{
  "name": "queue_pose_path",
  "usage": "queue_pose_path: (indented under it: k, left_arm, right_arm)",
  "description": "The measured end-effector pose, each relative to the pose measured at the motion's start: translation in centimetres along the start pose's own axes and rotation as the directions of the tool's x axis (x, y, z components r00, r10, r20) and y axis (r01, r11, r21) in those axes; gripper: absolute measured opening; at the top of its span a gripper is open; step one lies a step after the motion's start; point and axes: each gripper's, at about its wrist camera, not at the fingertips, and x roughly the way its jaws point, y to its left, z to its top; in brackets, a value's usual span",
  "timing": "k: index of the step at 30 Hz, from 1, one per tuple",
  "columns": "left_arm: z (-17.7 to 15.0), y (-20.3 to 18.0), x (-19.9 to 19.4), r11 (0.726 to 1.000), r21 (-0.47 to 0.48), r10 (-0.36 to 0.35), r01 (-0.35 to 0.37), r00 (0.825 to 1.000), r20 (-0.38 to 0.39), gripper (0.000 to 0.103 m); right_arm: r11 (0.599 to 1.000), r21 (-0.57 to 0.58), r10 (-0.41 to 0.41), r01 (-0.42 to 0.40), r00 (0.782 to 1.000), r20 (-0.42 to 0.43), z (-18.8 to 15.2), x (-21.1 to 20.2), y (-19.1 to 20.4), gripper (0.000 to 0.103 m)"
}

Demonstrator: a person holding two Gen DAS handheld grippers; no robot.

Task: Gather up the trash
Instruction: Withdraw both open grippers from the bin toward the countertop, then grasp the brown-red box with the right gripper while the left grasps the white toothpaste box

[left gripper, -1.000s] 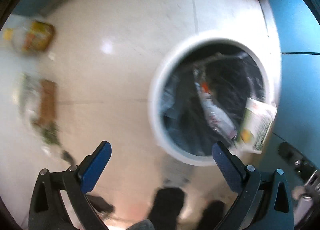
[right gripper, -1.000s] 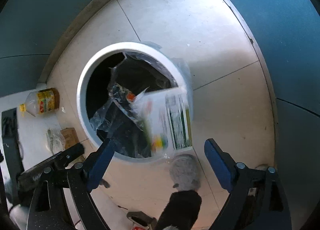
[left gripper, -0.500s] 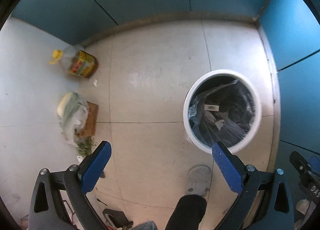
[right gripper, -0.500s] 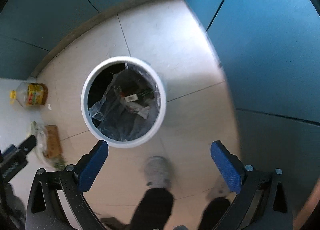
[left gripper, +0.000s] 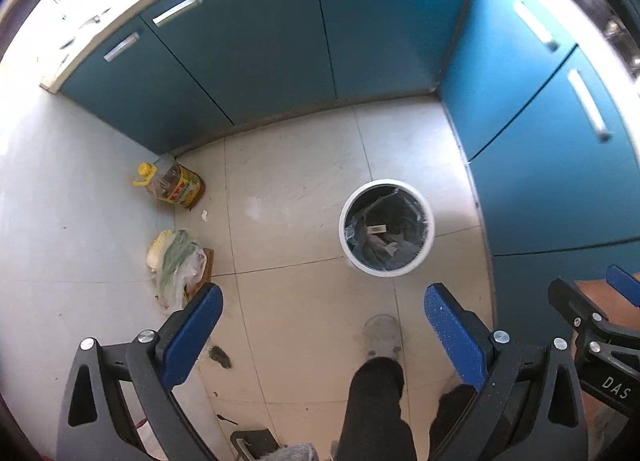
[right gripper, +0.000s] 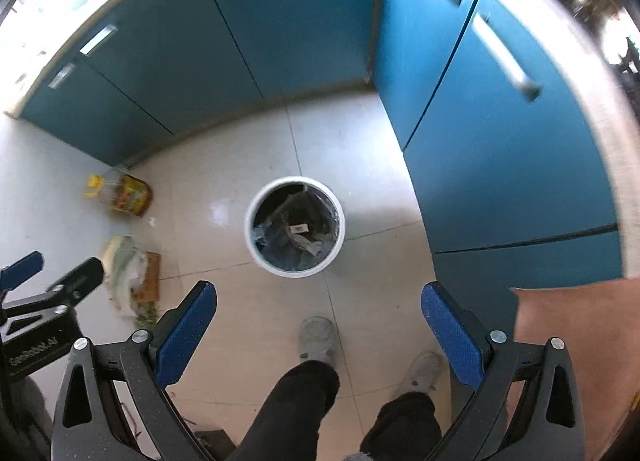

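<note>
A round white trash bin (left gripper: 427,239) (right gripper: 338,239) with a dark liner stands on the tiled floor far below both grippers, with packaging scraps (left gripper: 376,228) (right gripper: 299,228) inside it. My left gripper (left gripper: 322,303) is open and holds nothing. My right gripper (right gripper: 319,299) is also open and empty; its fingers show at the right edge of the left wrist view. Both point steeply down from high above the bin.
Blue cabinets (left gripper: 260,45) (right gripper: 500,133) wrap the corner behind and right of the bin. An oil bottle (left gripper: 174,185) (right gripper: 124,193) and a bag of greens on a board (left gripper: 176,265) (right gripper: 128,265) lie at the left. A person's legs and grey shoes (left gripper: 382,335) (right gripper: 318,337) stand below.
Both grippers rose far above the bin, which now looks small. The white package at the bin's rim a second ago has dropped inside. The right jaws widened slightly.
</note>
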Motion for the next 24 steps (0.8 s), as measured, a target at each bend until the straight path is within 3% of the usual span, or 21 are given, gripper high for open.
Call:
queue_pose_path:
  k: [7,10,13,19,22,24]
  left_arm:
    - [-1.2,-1.1,-8.8,1.0,0.006,-0.018,0.018,0.998,0.062,0.103]
    - [-0.8,-3.1,-12.1,0.999,0.025,-0.024,0.021,0.992,0.121,0.103]
    - [-0.1,-7.2,-15.1,0.997,0.073,-0.053,0.04,0.982,0.183,0.103]
    - [0.9,-21.2,-19.4,0.96,0.274,-0.131,0.062,0.962,0.241,0.103]
    - [0.2,-29.7,-19.8,0.922,0.384,-0.158,0.058,0.959,0.233,0.103]
    - [-0.7,-35.6,-19.1,0.894,0.446,-0.148,0.04,0.966,0.211,0.103]
  right_arm:
    - [0.995,0.019,0.095,-0.097,0.992,0.078,-1.5,-10.6,-1.0,0.103]
    - [0.981,0.084,0.164,-0.176,0.978,0.129,-2.2,-14.4,-3.5,0.103]
    - [0.967,0.163,0.166,-0.198,0.968,0.19,-3.2,-17.8,-8.0,0.103]
    - [0.909,0.405,-0.002,-0.099,0.97,0.243,-6.8,-22.7,-22.9,0.103]
    - [0.869,0.493,-0.14,0.041,0.976,0.165,-9.7,-23.0,-31.4,0.103]
    - [0.842,0.518,-0.214,0.15,0.975,0.065,-11.8,-21.7,-37.0,0.103]
